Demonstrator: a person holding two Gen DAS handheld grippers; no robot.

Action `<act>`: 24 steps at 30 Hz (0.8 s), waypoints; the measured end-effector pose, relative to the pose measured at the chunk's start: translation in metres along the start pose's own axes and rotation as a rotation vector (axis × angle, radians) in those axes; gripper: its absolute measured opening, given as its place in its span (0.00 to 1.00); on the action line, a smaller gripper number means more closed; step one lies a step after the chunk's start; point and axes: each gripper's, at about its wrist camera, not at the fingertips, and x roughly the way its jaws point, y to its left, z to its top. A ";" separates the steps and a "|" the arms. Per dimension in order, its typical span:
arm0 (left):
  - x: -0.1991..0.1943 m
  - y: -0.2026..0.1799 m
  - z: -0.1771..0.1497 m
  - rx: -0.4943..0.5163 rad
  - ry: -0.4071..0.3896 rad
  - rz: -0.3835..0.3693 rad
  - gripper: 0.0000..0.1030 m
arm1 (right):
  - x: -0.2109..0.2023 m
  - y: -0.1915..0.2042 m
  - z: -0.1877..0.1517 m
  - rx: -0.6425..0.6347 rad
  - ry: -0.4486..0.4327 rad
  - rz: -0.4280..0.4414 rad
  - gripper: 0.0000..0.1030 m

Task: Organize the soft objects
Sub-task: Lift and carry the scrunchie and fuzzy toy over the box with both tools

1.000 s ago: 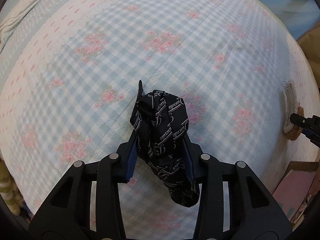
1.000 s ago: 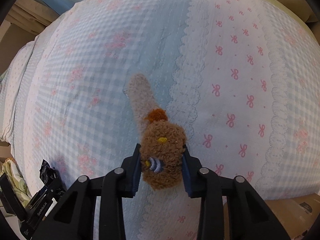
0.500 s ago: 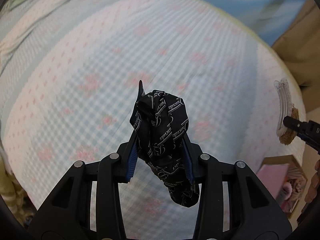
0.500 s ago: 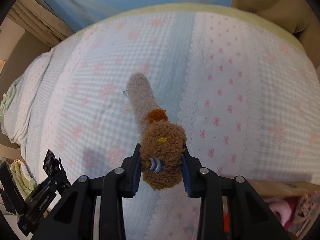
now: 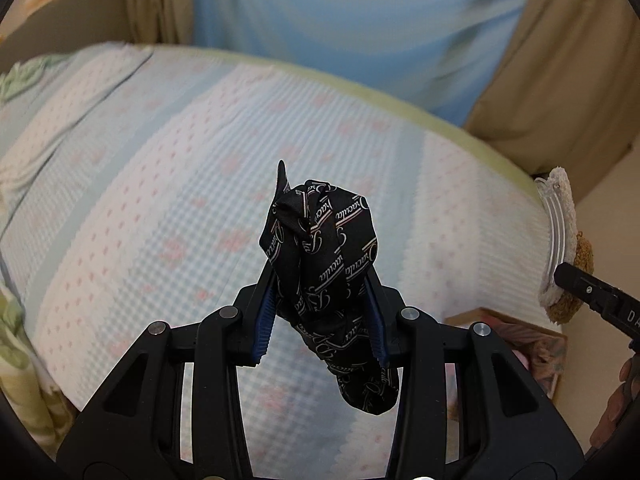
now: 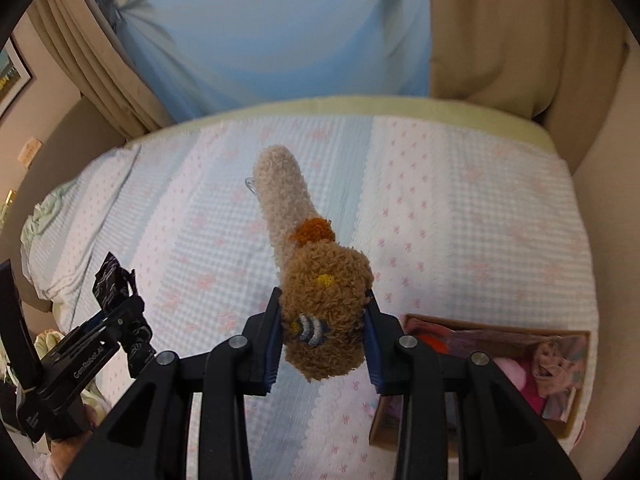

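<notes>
Tools (image 5: 320, 314) (image 6: 322, 338) lifted higher above bed (image 5: 160, 200) (still gripping).

Lighting soft and even indoors — no glare, shadows faint. Both views show strong fisheye curvature with black vignette at the corners. The bed (image 5: 192, 184) and curtain (image 6: 280, 40) are motion-blurred — near foreground stays sharp.

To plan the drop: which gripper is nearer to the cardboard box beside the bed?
Right. The right gripper hangs just left of the cardboard box; the left gripper is far across the bed.
</notes>
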 end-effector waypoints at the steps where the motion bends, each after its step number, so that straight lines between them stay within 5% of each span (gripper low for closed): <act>1: -0.012 -0.009 0.001 0.018 -0.011 -0.012 0.35 | -0.013 -0.001 -0.003 0.006 -0.019 -0.004 0.31; 13: -0.085 -0.116 -0.021 0.177 -0.049 -0.142 0.35 | -0.130 -0.057 -0.055 0.083 -0.148 -0.076 0.31; 24: -0.109 -0.236 -0.078 0.353 0.016 -0.254 0.35 | -0.179 -0.138 -0.104 0.194 -0.136 -0.198 0.31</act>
